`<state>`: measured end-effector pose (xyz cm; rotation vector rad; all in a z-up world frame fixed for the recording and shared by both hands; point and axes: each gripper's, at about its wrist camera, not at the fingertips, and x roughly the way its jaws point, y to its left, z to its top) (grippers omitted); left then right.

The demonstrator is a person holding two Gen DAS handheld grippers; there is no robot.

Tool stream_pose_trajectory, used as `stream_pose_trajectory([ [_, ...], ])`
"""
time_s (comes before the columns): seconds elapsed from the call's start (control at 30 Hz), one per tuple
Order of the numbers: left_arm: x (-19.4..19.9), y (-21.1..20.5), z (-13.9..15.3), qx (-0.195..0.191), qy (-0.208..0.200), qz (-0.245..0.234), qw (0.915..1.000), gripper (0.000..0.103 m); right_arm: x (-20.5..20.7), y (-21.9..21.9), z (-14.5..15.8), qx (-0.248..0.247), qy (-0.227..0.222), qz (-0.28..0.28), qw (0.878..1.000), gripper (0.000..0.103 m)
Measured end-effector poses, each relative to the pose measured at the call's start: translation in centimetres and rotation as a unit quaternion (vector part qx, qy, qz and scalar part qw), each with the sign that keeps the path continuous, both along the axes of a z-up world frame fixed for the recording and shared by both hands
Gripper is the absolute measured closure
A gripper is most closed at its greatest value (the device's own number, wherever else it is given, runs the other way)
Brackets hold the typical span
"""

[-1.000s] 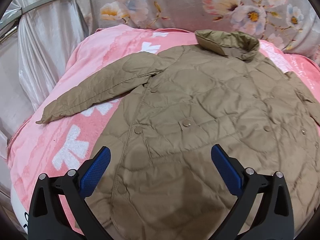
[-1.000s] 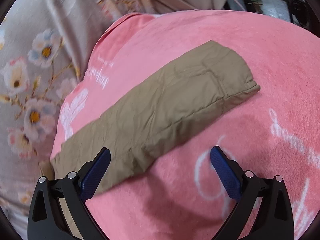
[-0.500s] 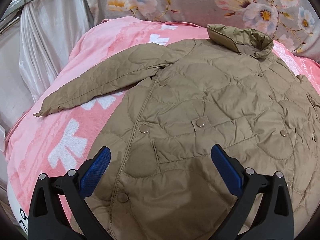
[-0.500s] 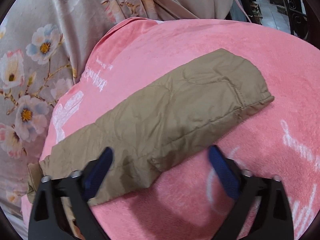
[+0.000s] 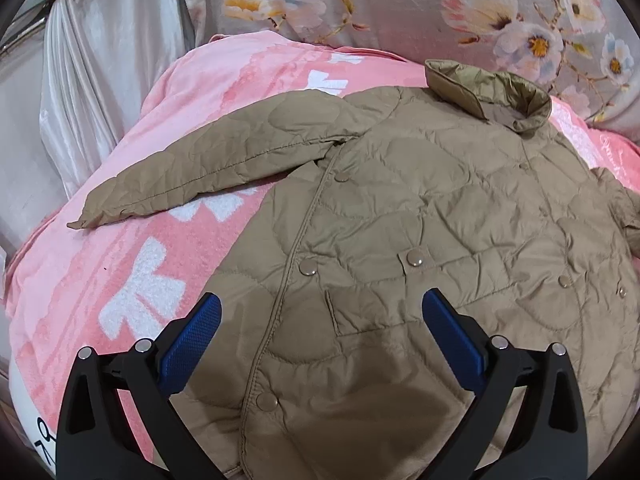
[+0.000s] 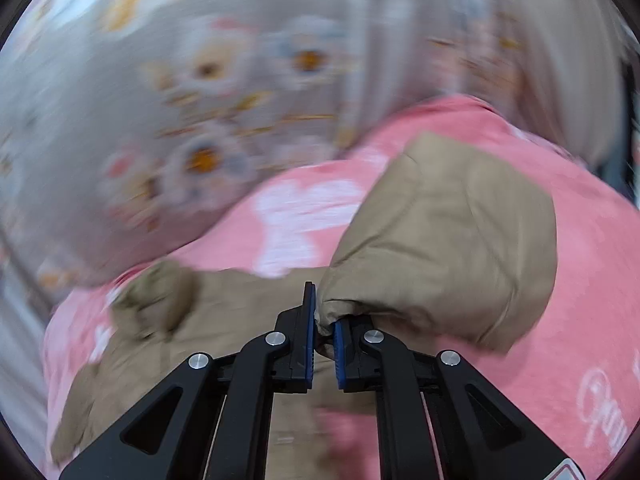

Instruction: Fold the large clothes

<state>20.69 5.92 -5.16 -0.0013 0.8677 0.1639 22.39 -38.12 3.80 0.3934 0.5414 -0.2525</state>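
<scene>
A tan quilted jacket [image 5: 420, 240] lies face up on a pink blanket [image 5: 120, 264], collar far, its left sleeve [image 5: 208, 176] spread flat at far left. My left claw [image 5: 320, 336] hangs above the near hem, fingers wide apart, holding nothing. On the right, my right claw [image 6: 322, 334] has just been closing and is clamped on the right sleeve [image 6: 448, 240], which is lifted. To fold well, I should carry it straight across the chest and lay it smooth.

A tan quilted jacket [image 5: 420, 240] lies on a pink blanket [image 5: 100, 260] with white motifs, before grey floral fabric [image 5: 400, 8].
</scene>
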Motion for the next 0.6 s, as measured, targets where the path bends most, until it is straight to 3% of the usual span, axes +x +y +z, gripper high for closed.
stream_pose_trajectory([
  [0.13,0.4,1.1,0.5,-0.021,0.002,0.006,0.9998,0.005,4.3,10.6,0.8,-0.024,0.011,0.145,0.989,0.095],
  [0.3,1.1,3.4,0.6,-0.045,0.006,0.025,0.9987,0.005,7.3,23.2,-2.8,-0.062,0.066,0.270,0.959,0.095],
  [0.47,1.9,5.5,0.6,-0.036,0.002,0.047,0.9982,0.008,8.5,28.9,-7.5,-0.081,0.123,0.307,0.940,0.093],
  [0.57,2.4,6.3,0.7,-0.041,0.001,0.051,0.9979,0.008,8.1,29.0,-9.9,-0.076,0.155,0.320,0.931,0.081],
  [0.6,2.6,6.5,0.9,-0.044,0.000,0.050,0.9978,0.008,8.1,29.3,-10.4,-0.071,0.162,0.327,0.928,0.071],
])
